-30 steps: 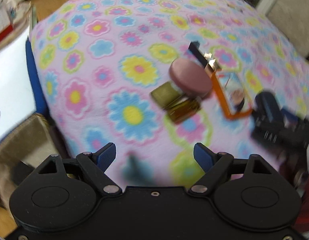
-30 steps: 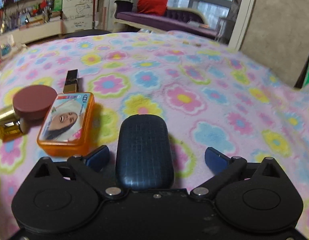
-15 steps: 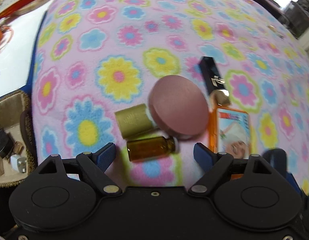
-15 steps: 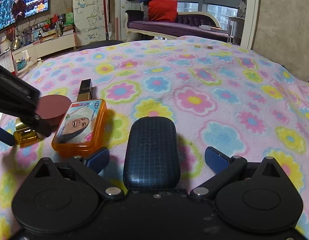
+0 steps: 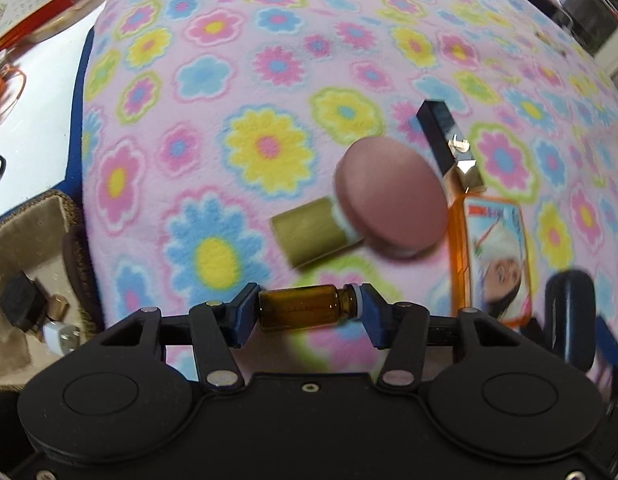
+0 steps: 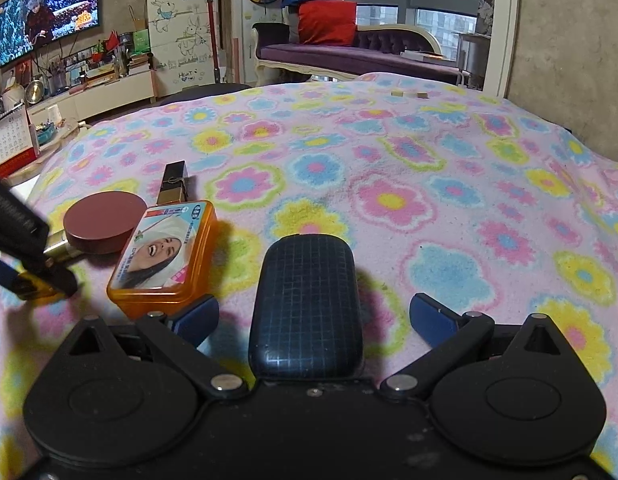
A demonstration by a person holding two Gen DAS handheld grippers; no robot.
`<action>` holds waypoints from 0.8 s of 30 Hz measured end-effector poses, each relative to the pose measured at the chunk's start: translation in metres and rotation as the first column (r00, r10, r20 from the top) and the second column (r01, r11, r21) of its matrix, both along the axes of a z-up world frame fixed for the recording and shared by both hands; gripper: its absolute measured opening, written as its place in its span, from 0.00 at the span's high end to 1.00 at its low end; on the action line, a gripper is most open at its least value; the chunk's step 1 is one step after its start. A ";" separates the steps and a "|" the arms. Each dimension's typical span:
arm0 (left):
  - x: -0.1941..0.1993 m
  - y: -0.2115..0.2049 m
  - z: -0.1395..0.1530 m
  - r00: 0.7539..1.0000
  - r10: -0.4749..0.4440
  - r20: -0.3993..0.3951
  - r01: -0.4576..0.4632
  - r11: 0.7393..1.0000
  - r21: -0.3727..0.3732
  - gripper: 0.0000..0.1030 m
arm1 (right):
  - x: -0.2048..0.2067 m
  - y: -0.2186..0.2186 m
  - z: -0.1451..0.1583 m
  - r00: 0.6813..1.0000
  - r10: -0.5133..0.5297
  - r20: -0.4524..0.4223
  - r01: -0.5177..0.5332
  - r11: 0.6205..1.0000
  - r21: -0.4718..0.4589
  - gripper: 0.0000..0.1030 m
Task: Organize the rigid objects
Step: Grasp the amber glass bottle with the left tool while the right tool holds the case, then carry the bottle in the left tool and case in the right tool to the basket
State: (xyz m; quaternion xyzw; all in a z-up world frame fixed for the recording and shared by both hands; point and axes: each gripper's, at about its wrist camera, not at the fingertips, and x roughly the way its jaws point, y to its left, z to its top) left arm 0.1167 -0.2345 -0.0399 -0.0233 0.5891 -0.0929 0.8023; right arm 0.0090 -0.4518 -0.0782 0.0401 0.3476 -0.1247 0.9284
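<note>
Taking the round pink compact (image 5: 391, 196) on the flowered blanket (image 5: 213, 128) as the landmark: far to its left, off the blanket's edge, a woven basket (image 5: 41, 216) holds a few small items. Just left of the compact and touching it lies a gold-capped jar (image 5: 309, 232). Below the compact, the left gripper (image 5: 307, 312) has just closed its fingers end to end on the amber glass vial (image 5: 305, 310), which lies crosswise between them. Above and right of the compact is a black-and-gold lipstick (image 5: 449, 144); right of it, an orange tin (image 6: 165, 256). Further right, the right gripper (image 6: 313, 320) has its fingers spread wide, narrowing slightly, around a dark blue case (image 6: 305, 308) without touching it.
</note>
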 end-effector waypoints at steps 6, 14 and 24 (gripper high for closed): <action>-0.012 0.040 0.009 0.998 -0.058 -0.002 0.058 0.995 0.078 0.50 | -0.003 -0.001 -0.001 0.999 0.014 0.032 -0.015 1.000 0.013 0.51; -0.005 0.114 0.019 1.000 -0.016 -0.013 0.017 0.992 0.122 0.50 | -0.005 -0.010 -0.002 0.998 0.007 0.062 -0.012 0.996 0.083 0.51; 0.008 0.204 0.020 0.992 0.119 -0.039 -0.112 0.985 0.134 0.50 | 0.002 0.004 -0.002 1.000 0.002 0.016 -0.002 1.000 -0.006 0.52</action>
